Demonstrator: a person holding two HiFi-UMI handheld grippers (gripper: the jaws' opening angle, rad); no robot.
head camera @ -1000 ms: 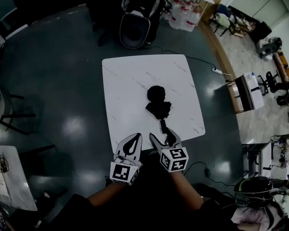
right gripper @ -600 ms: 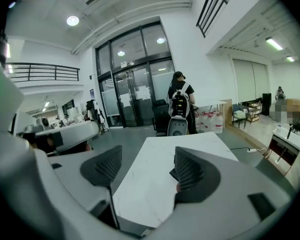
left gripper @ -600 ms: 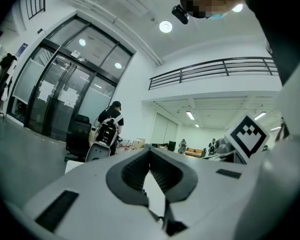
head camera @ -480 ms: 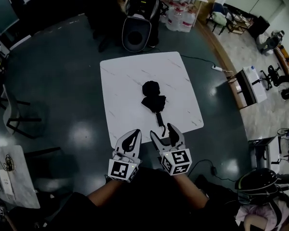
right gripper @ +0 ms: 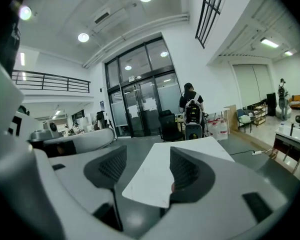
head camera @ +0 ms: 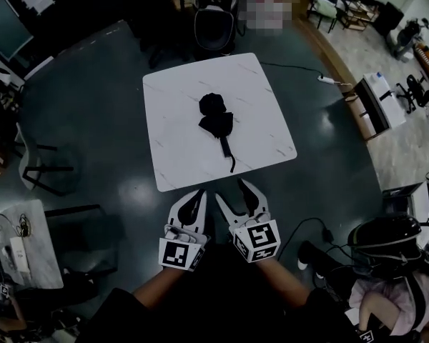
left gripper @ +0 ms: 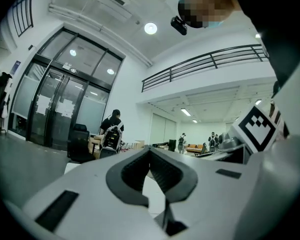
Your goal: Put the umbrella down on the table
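The black folded umbrella [head camera: 216, 120] lies on the white marble-patterned table [head camera: 257, 113], its thin handle end [head camera: 229, 159] pointing toward the near edge. Nothing touches it. Both grippers hang over the dark floor, short of the table's near edge. My left gripper [head camera: 197, 194] is shut with its pads [left gripper: 162, 176] meeting and nothing between them. My right gripper [head camera: 234, 193] has its jaws apart and closing, with only the table [right gripper: 155, 179] showing through the gap. The umbrella is not visible in either gripper view.
A black chair [head camera: 214, 23] stands at the table's far side. A power strip with its cable [head camera: 327, 81] lies on the floor to the right, near a white cabinet [head camera: 382, 102]. A dark chair [head camera: 43, 170] and another white table [head camera: 18, 252] stand at the left.
Both grippers have drawn back from the table's near edge toward the person. The right gripper, earlier around the umbrella's handle, is now away from it and the umbrella rests alone.
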